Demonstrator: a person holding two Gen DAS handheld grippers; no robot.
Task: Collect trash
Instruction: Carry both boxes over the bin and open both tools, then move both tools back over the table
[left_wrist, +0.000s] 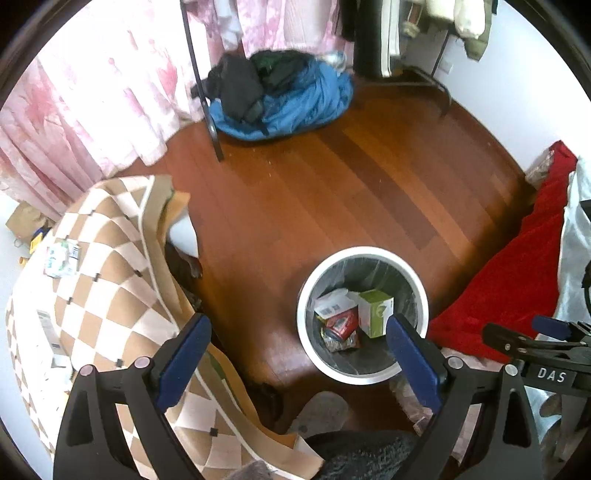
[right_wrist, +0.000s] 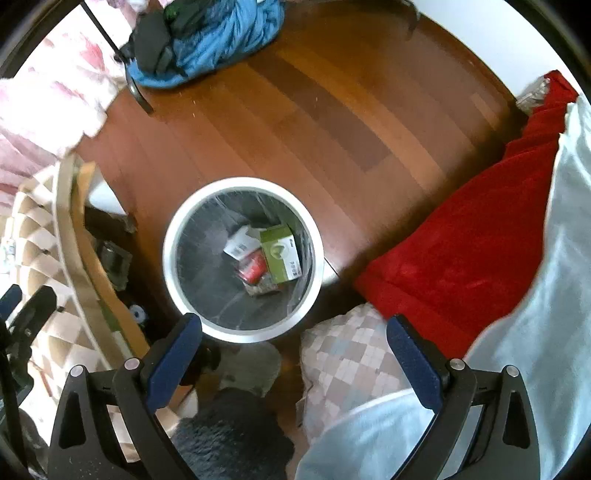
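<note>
A round white trash bin with a clear liner stands on the wooden floor; it also shows in the right wrist view. Inside lie a green box, a white carton and a red wrapper. My left gripper is open and empty, above the floor just left of the bin. My right gripper is open and empty, held above the bin's near rim. Crumpled white wrappers lie on the checkered blanket at left.
A red blanket and white bedding lie at right. A blue sleeping bag with black clothes sits by a clothes rack leg at the back. Pink curtains hang at left. A checkered pillow lies below the bin.
</note>
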